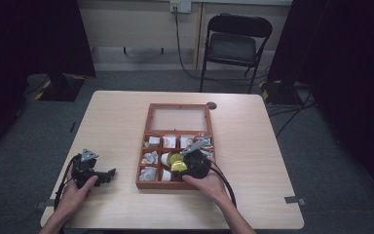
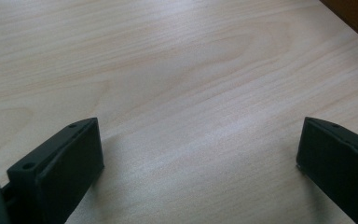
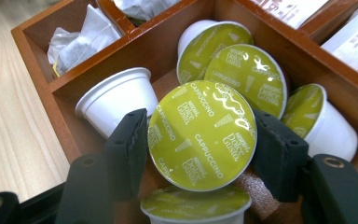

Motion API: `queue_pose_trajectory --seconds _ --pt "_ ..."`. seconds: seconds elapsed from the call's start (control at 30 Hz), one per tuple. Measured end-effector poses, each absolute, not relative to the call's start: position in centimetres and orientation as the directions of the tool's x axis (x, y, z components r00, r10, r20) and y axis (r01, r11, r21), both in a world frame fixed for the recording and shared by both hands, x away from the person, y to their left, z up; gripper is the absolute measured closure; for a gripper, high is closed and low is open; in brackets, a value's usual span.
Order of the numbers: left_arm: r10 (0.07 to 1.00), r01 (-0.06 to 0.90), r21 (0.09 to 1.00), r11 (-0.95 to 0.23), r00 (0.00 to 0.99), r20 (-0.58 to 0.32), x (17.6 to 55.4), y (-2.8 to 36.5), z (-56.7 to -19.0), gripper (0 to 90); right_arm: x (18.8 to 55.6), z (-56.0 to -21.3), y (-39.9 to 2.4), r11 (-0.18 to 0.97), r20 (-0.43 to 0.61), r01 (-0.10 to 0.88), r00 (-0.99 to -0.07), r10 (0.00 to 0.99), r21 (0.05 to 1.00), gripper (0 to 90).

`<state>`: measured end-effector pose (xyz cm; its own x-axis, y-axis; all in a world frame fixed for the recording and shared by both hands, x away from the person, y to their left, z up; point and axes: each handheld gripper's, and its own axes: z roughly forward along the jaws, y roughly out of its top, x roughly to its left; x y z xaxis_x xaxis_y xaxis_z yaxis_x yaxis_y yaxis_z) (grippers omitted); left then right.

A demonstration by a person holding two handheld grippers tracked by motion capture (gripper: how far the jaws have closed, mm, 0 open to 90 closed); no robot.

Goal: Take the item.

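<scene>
Right gripper view: right gripper [image 3: 200,154] jaws clamp capsule [image 3: 202,135] w/ green lid.

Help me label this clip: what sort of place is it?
Probably a lab or studio set up for recording: a lone wooden table on grey carpet, dark curtains at both sides, a folding chair and floor cables.

studio: dark drapes [image 1: 34,34], folding chair [image 1: 234,45]

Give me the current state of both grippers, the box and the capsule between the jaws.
Left gripper: open, on bare table.
Right gripper: shut on the cappuccino capsule, over the box.
Wooden box: lid open.
Cappuccino capsule: gripped, green foil lid facing the camera.
</scene>
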<state>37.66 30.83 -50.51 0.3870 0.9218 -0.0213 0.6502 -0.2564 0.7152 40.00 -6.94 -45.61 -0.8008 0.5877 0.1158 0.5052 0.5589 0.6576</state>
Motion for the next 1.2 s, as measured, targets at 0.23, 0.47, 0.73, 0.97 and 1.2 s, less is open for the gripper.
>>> queue_pose_trajectory --seconds 0.23,0.47,0.73,0.97,1.2 --pt "0.922 0.650 0.715 -0.257 0.388 -0.021 37.7 30.8 -50.5 0.0 39.9 -45.0 -7.4 0.532 0.118 0.495 -0.798 0.590 0.687 40.2" --pt "0.922 0.650 0.715 -0.257 0.387 -0.021 37.7 30.8 -50.5 0.0 39.9 -44.4 -8.0 0.507 0.122 0.490 -0.794 0.596 0.709 40.1" --pt "0.922 0.650 0.715 -0.257 0.388 -0.021 37.7 30.8 -50.5 0.0 39.8 -43.8 -8.5 0.484 0.126 0.486 -0.788 0.602 0.727 40.1" --pt "0.922 0.650 0.715 -0.257 0.388 -0.021 37.7 30.8 -50.5 0.0 39.8 -42.9 -9.4 0.450 0.132 0.482 -0.779 0.613 0.752 40.2" --pt "0.922 0.650 0.715 -0.257 0.387 -0.021 37.7 30.8 -50.5 0.0 39.8 -42.4 -10.1 0.432 0.132 0.476 -0.774 0.620 0.766 40.2"
